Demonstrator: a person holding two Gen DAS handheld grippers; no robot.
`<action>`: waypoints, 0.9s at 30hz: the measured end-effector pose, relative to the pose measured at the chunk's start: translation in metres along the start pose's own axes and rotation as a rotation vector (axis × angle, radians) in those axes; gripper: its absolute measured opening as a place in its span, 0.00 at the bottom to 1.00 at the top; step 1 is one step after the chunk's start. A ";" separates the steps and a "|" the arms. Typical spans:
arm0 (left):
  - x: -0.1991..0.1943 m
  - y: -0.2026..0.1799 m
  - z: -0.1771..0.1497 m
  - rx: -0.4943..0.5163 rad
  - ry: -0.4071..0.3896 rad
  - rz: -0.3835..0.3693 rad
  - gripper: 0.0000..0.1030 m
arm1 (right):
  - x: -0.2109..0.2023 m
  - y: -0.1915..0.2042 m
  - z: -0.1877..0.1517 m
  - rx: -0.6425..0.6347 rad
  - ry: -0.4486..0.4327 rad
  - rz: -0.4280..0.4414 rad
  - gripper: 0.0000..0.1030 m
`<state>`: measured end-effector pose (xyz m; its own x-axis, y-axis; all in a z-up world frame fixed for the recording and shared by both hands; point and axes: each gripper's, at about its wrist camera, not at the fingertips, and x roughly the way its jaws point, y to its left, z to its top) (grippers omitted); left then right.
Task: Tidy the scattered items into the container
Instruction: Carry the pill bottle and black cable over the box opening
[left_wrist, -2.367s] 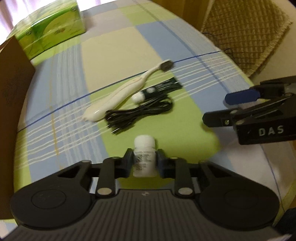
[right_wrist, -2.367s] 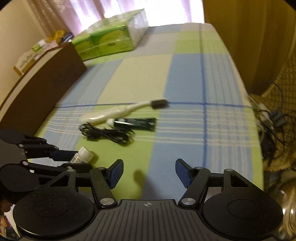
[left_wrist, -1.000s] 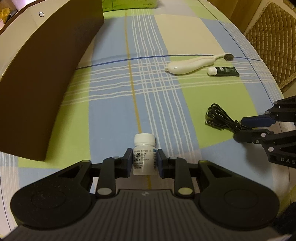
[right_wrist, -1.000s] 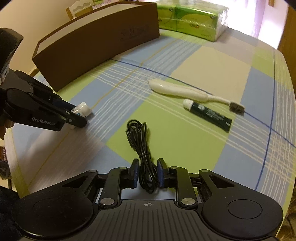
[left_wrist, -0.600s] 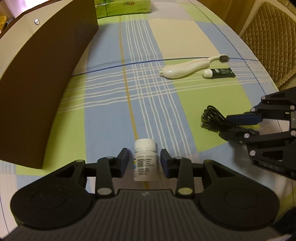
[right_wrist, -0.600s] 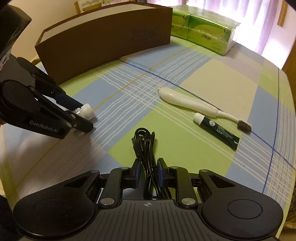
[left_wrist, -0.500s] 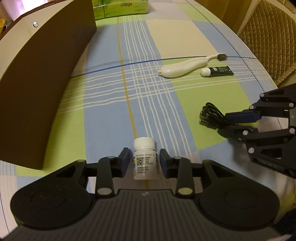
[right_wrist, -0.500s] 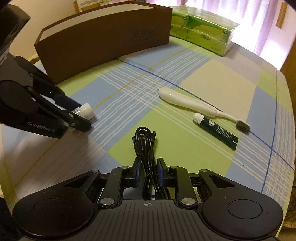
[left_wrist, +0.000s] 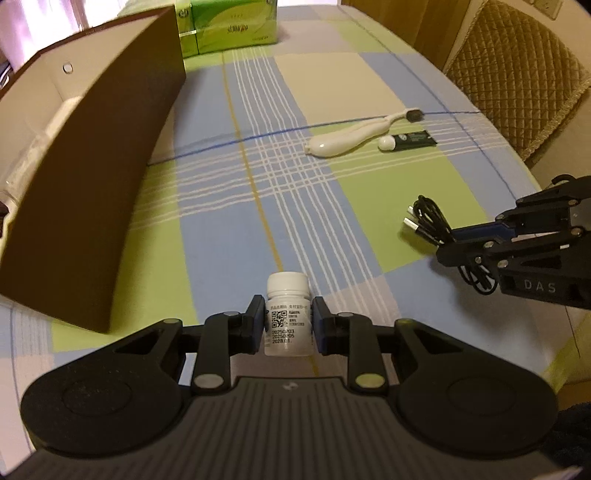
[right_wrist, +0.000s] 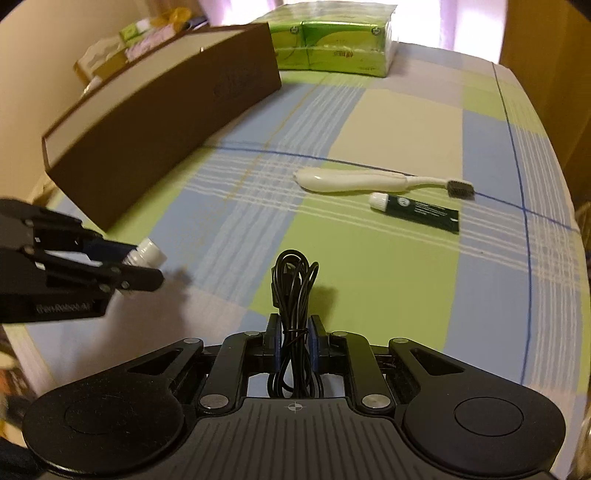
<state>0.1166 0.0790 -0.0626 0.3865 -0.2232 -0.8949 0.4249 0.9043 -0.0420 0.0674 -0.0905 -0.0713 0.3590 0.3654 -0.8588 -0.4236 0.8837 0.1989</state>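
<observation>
Pill bottle (left_wrist: 287, 314) is clamped in the left gripper (left_wrist: 288, 325) jaws, cable bundle (right_wrist: 294, 295) pinched in the right gripper (right_wrist: 294, 345), both held above the checked surface (left_wrist: 332, 206). Brown box (left_wrist: 88, 177) sits off to the left; toothbrush (right_wrist: 369, 181) and tube (right_wrist: 415, 212) lie side by side further out. My worry: the loose cable loops could snag the box rim, or the smooth bottle could slip when tilted.

A green-wrapped pack of tissues (left_wrist: 229, 27) sits at the far end of the checked tablecloth (left_wrist: 229, 236), just beyond the brown box. A quilted tan chair back (left_wrist: 517, 77) stands beside the table. Small packets (right_wrist: 147, 31) lie behind, blurred.
</observation>
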 end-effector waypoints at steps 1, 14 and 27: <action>-0.005 0.002 0.000 0.003 -0.006 -0.006 0.21 | -0.002 0.005 0.001 0.014 0.000 0.006 0.16; -0.089 0.056 0.002 0.013 -0.146 -0.060 0.22 | -0.031 0.084 0.036 0.070 -0.088 0.092 0.16; -0.139 0.147 0.010 0.015 -0.241 -0.024 0.22 | -0.023 0.168 0.098 0.092 -0.216 0.184 0.16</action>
<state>0.1333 0.2395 0.0596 0.5598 -0.3266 -0.7615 0.4479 0.8925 -0.0535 0.0697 0.0783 0.0280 0.4558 0.5673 -0.6859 -0.4248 0.8158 0.3925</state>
